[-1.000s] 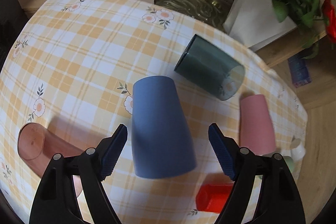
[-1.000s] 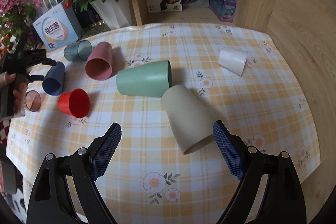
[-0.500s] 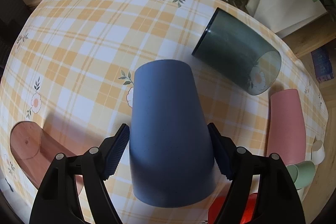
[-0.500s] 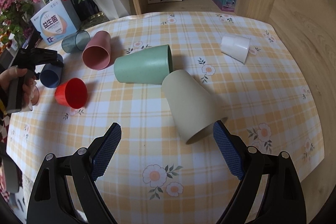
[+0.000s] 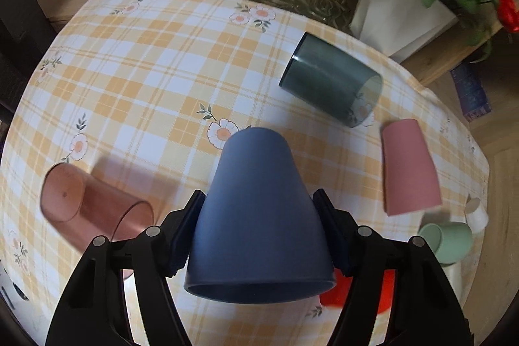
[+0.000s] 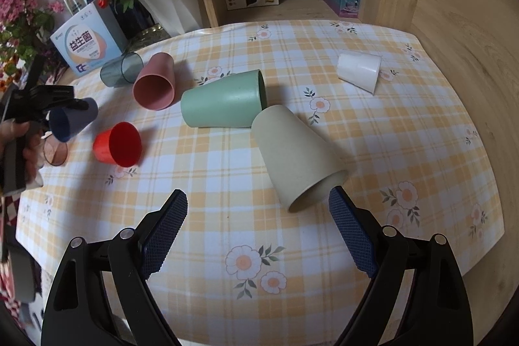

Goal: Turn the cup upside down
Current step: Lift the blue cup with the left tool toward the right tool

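My left gripper is shut on the blue cup and holds it lifted off the checked tablecloth, mouth toward the camera. The same cup shows in the right wrist view at the far left, held by the left gripper. My right gripper is open and empty above the table's front edge, with the beige cup lying on its side just ahead of its right finger.
Lying on their sides: a clear brown cup, a dark green glass, a pink cup, a red cup, a mint cup, a white cup. Boxes and a flower vase stand at the back.
My left gripper closed on the blue cup and lifted it off the cloth, tilting back. The right gripper stayed open and barely moved.
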